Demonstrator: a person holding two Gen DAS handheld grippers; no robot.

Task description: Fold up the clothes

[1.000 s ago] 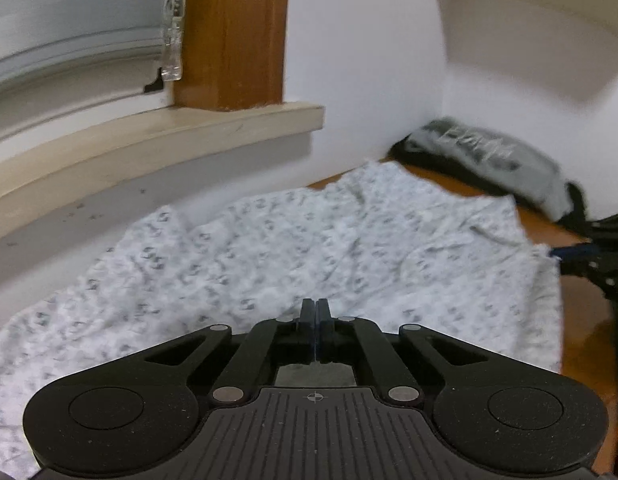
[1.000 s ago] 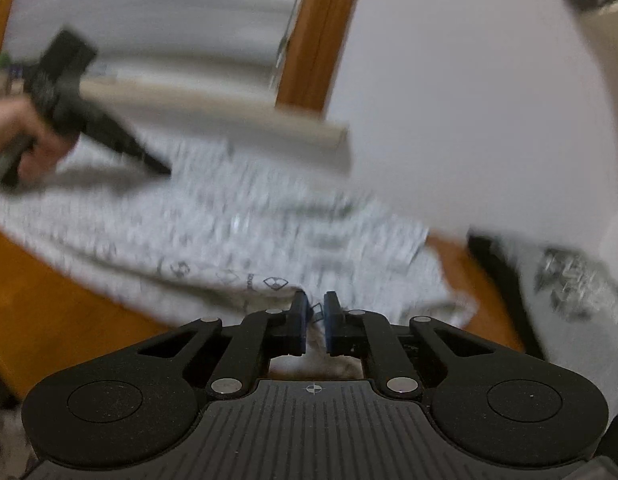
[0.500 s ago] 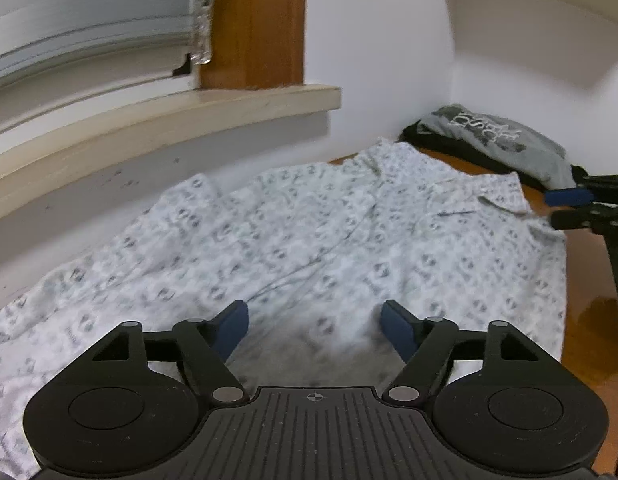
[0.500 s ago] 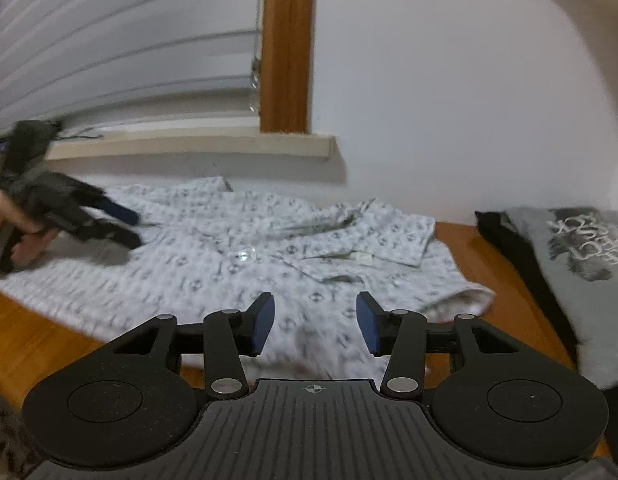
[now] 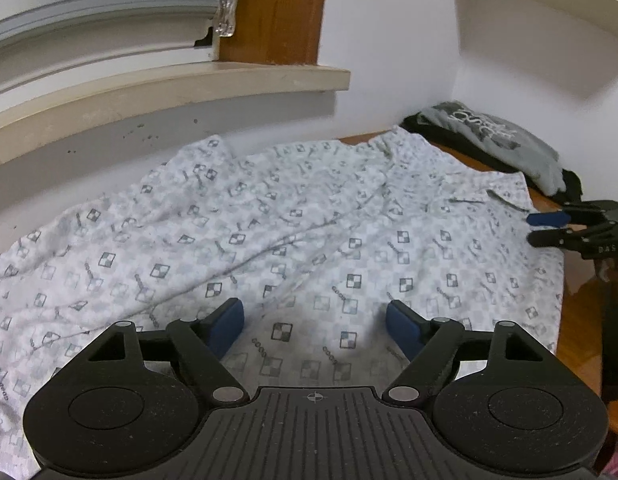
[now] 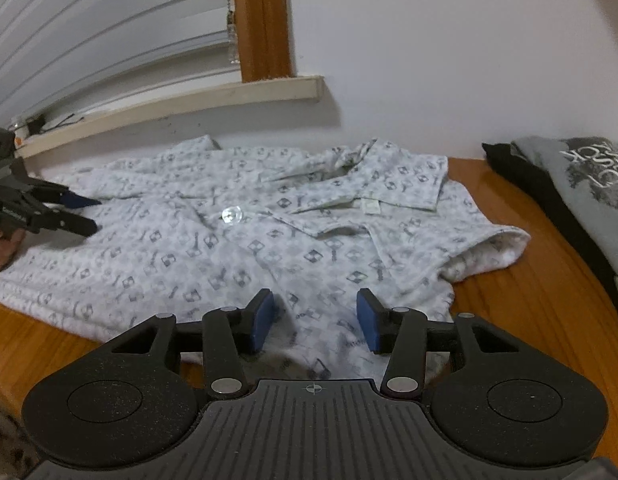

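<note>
A white short-sleeved shirt (image 5: 309, 220) with a grey check print lies spread flat on the wooden table (image 6: 529, 300), collar (image 6: 349, 188) toward the wall and a clear button (image 6: 231, 215) on its front. My left gripper (image 5: 315, 320) hovers over the shirt's lower part; its jaws are opening, and nothing is pinched between its blue pads. My right gripper (image 6: 315, 308) stands open just above the shirt (image 6: 269, 248) near its front edge, close to a sleeve. Each gripper shows in the other's view: the left gripper (image 6: 91, 214) at the far left, the right gripper (image 5: 535, 228) at the far right.
A folded grey T-shirt (image 6: 581, 184) on dark cloth lies at the table's right end by the wall. A window sill (image 5: 169, 88) with blinds runs behind the shirt. A white shelf (image 5: 549, 0) overhangs the right corner. A hand (image 6: 1, 244) holds the left gripper.
Both grippers went from shut to open and let go of the cloth. The shirt now lies flat. The left gripper drew back along the shirt, and the right view has rolled level.
</note>
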